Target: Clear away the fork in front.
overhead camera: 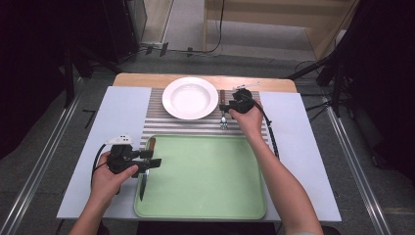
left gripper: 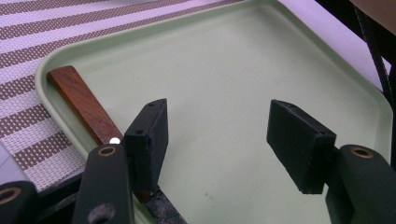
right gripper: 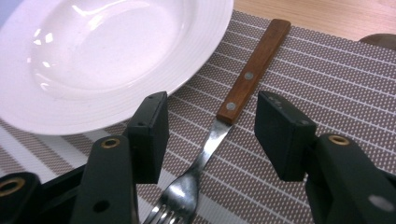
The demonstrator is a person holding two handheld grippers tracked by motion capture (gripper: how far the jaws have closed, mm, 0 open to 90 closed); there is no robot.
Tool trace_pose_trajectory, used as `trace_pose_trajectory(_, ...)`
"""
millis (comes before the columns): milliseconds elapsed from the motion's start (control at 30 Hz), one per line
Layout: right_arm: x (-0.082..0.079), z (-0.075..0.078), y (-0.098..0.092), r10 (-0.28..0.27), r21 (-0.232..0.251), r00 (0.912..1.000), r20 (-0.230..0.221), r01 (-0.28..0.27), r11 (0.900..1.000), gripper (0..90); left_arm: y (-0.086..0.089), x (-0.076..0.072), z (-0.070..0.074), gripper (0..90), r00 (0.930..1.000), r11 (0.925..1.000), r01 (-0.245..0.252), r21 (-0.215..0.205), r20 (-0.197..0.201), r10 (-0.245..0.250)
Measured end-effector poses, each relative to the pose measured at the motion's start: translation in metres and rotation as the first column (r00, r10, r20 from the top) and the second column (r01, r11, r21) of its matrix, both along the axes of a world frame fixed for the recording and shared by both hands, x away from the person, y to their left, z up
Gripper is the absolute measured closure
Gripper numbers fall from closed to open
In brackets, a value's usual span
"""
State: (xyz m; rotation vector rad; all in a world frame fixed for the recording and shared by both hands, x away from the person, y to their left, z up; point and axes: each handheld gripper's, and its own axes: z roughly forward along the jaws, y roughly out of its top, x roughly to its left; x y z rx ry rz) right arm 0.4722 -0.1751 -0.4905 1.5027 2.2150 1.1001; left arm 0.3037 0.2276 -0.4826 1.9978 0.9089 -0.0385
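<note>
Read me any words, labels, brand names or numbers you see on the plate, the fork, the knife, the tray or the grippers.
None: no readable text stands anywhere.
White plate: plain, no mark.
Fork: wooden handle with two rivets, no stamp visible.
Knife: bare wooden handle.
Green tray: unmarked.
Striped placemat: pattern, no lettering.
Left gripper and right gripper: black fingers, no labels.

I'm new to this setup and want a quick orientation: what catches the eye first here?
The pale green tray fills the near half of the table, with a wooden-handled knife along its left edge under the open left gripper. Behind it a white plate sits on a striped mat, and the open right gripper straddles a fork beside it.
</note>
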Motion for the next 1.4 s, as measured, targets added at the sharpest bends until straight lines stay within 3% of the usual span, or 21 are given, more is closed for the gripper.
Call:
trace_pose_trajectory(433, 0.016, -0.013, 0.01, -0.076, -0.058, 0.997, -0.016, 0.075, 0.996, 56.9, 0.0, 0.002, 0.0, 38.5, 1.0, 1.0, -0.006, 0.003, -0.003, 0.006)
trace_pose_trajectory(700, 0.017, -0.021, 0.018, -0.103, -0.074, 0.9941, -0.035, 0.1, 0.992, 64.1, 0.002, 0.002, -0.001, 38.5, 0.9999, 0.9999, -0.01, 0.003, -0.004, 0.01)
trace_pose_trajectory(933, 0.013, -0.023, 0.026, -0.157, -0.124, 0.9876, 0.007, 0.157, 0.98, 69.3, 0.003, 0.003, 0.0, 38.5, 0.9998, 0.9998, -0.018, 0.007, 0.0, 0.018)
trace_pose_trajectory(1000, 0.01, -0.026, 0.028, -0.174, -0.12, 0.9843, 0.032, 0.176, 0.977, 69.7, 0.003, 0.003, 0.0, 38.5, 0.9998, 0.9998, -0.02, 0.007, -0.001, 0.02)
trace_pose_trajectory(1267, 0.009, -0.027, 0.029, -0.191, -0.115, 0.981, 0.037, 0.194, 0.974, 71.0, 0.002, 0.002, 0.0, 38.5, 0.9998, 0.9997, -0.022, 0.01, 0.002, 0.022)
trace_pose_trajectory(1400, 0.008, -0.03, 0.027, -0.205, -0.071, 0.9775, 0.049, 0.209, 0.975, 74.0, 0.002, 0.003, 0.0, 38.5, 0.9997, 0.9996, -0.023, 0.014, -0.001, 0.023)
